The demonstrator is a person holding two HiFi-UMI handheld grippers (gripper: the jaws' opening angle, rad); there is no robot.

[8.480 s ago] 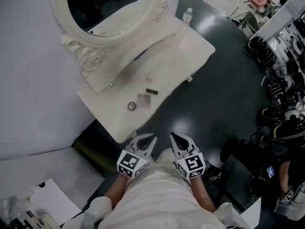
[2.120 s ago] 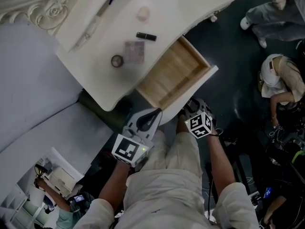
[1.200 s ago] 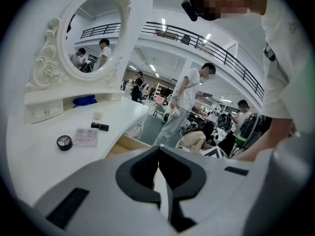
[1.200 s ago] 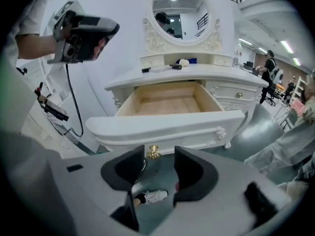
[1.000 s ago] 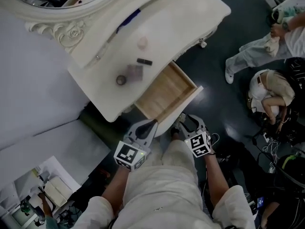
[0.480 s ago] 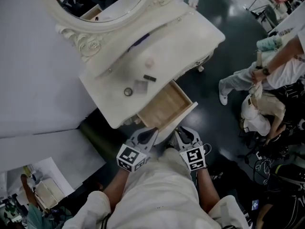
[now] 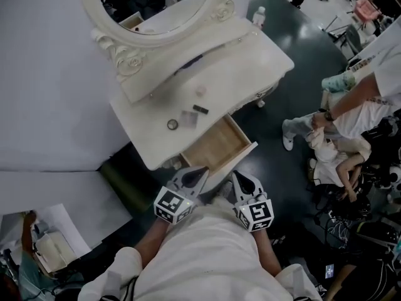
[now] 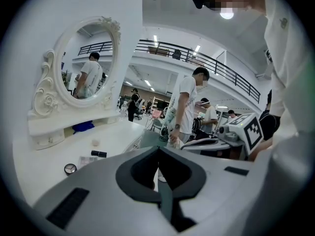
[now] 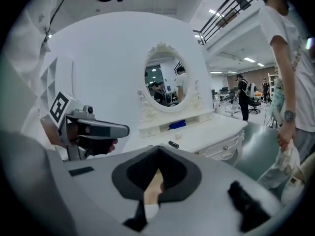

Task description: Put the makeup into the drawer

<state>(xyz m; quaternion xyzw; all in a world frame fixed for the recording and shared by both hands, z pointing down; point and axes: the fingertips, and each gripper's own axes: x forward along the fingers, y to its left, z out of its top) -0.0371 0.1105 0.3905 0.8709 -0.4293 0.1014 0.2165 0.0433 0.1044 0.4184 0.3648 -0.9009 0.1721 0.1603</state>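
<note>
Left gripper (image 7: 199, 172) held shut, empty; right gripper (image 7: 239, 179) jaws just closed, nothing between; drawer (image 7: 219, 148) shown open; makeup (image 7: 188, 118) seen on dresser (image 7: 250, 64).

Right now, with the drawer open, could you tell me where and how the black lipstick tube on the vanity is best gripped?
Grip the black lipstick tube across its middle, coming down from above. It lies flat on the vanity top, long and slim, so jaws closing across its narrow width should hold it.
</note>
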